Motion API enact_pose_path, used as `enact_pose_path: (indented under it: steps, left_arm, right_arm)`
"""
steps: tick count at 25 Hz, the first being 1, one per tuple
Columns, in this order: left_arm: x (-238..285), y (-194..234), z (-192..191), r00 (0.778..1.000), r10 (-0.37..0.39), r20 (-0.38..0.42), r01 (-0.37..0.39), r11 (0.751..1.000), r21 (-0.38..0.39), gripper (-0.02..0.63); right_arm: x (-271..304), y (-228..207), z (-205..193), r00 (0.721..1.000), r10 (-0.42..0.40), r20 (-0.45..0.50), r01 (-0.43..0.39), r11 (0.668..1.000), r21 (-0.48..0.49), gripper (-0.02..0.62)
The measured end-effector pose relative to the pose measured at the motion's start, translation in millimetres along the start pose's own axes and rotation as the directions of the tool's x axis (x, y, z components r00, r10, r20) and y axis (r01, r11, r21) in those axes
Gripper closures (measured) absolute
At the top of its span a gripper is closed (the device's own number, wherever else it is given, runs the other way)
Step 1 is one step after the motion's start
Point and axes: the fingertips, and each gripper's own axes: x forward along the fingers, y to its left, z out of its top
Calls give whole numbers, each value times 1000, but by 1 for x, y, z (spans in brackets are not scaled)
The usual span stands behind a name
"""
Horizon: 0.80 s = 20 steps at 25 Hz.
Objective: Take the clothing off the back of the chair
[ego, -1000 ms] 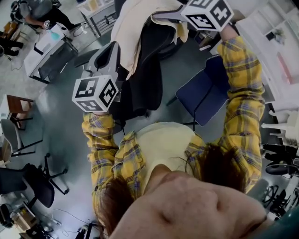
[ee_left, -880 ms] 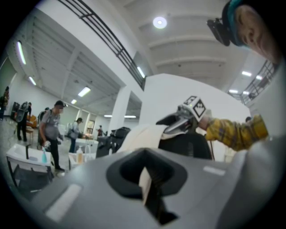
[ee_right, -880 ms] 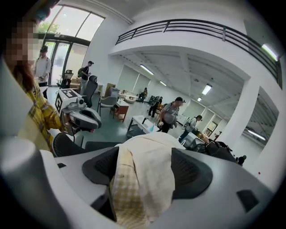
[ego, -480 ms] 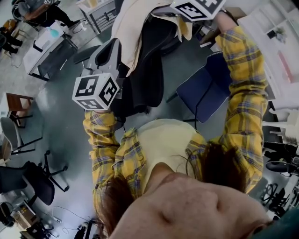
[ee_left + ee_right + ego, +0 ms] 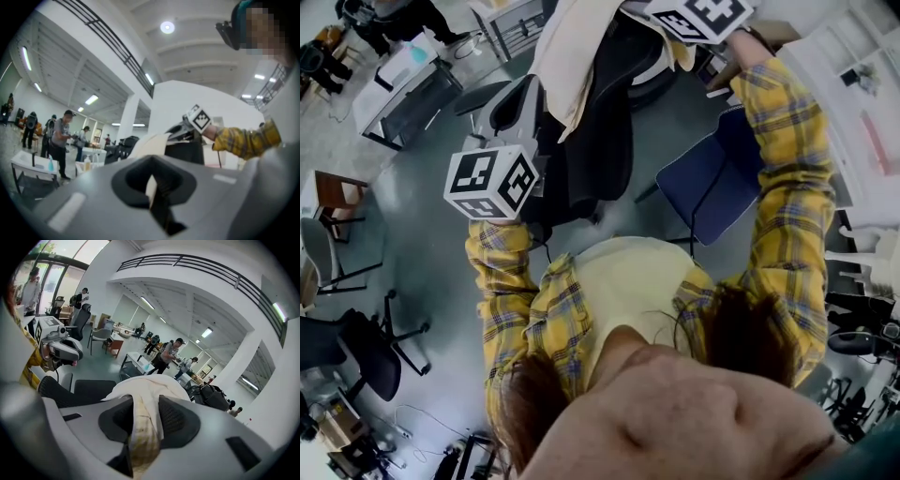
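Observation:
A cream piece of clothing [image 5: 565,58] hangs over the back of a black office chair [image 5: 602,127]. In the right gripper view the same clothing [image 5: 146,389] lies just ahead. My right gripper [image 5: 145,416] is closing, and a bunched fold of the cloth fills the gap between its pads. In the head view only that gripper's marker cube [image 5: 698,13] shows, at the top edge above the chair back. My left gripper [image 5: 523,96] is held level just left of the chair, beside the hanging cloth. Its jaws [image 5: 152,183] look shut, with nothing seen between them.
A blue chair [image 5: 705,187] stands right of the black one. Tables [image 5: 405,86] with people near them are at the far left. Several office chairs [image 5: 358,349] stand along the left. White shelving [image 5: 862,103] runs along the right.
The right gripper's marker cube has shifted up and left, towards the top edge over the chair back. The left gripper has barely moved.

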Motion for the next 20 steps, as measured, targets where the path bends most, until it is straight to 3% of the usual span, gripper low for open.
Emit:
enact_pose_path:
  steps: [11,20]
  left_arm:
    - [-41,-7,5,999,44,12,-44,999,11,600]
    - [-55,-9,11,999,49,23,-50,999,10,600]
  right_arm:
    - [-18,2,5,990,-134,37,135,991,-5,523]
    - [-59,4,34,961,-223,164,217,975,53,536]
